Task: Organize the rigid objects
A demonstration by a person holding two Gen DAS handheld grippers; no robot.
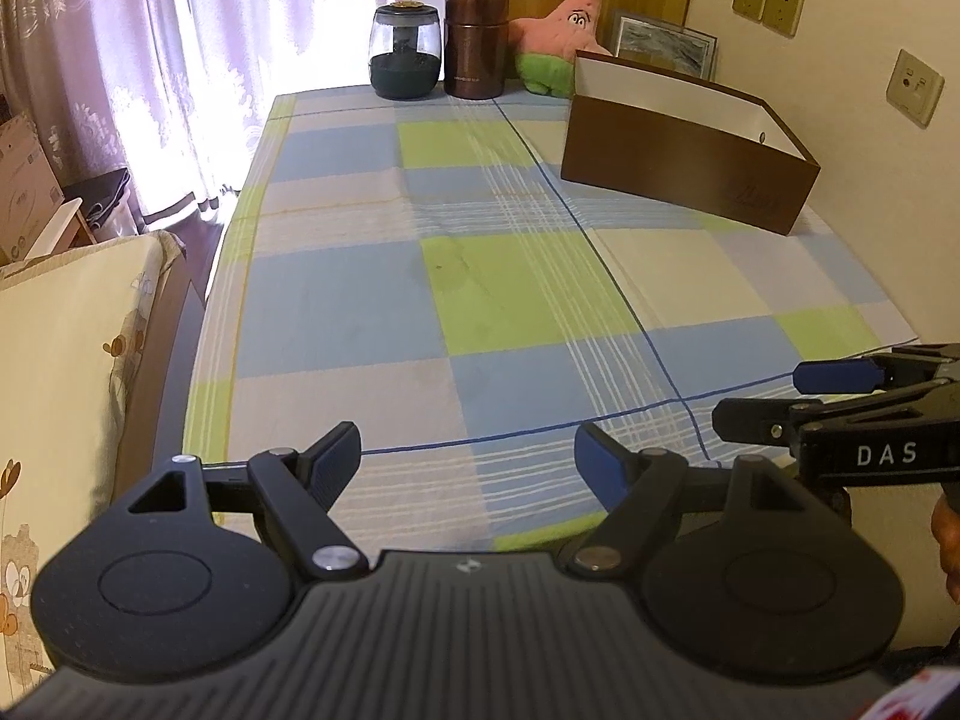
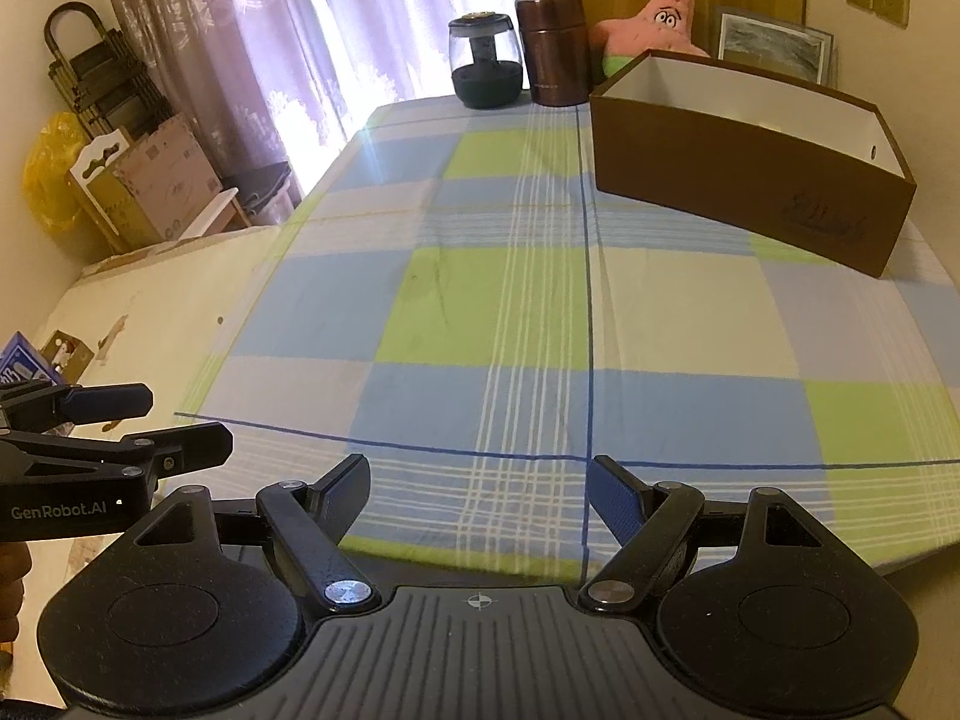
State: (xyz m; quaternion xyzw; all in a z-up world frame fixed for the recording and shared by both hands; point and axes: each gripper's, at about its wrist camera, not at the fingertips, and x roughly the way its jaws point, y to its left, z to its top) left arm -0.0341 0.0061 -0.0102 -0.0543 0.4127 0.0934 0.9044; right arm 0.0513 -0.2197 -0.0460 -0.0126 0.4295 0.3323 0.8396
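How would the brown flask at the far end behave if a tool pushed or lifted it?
The flask stands tall and narrow, so a high push would probably tip it, and on its side it could roll. Its glossy, seemingly metal wall looks rigid but likely slippery. Weight is unclear, since the contents are hidden.

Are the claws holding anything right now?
No. The left claw and the right claw are both open and empty, with only the checked cloth showing between their fingers.
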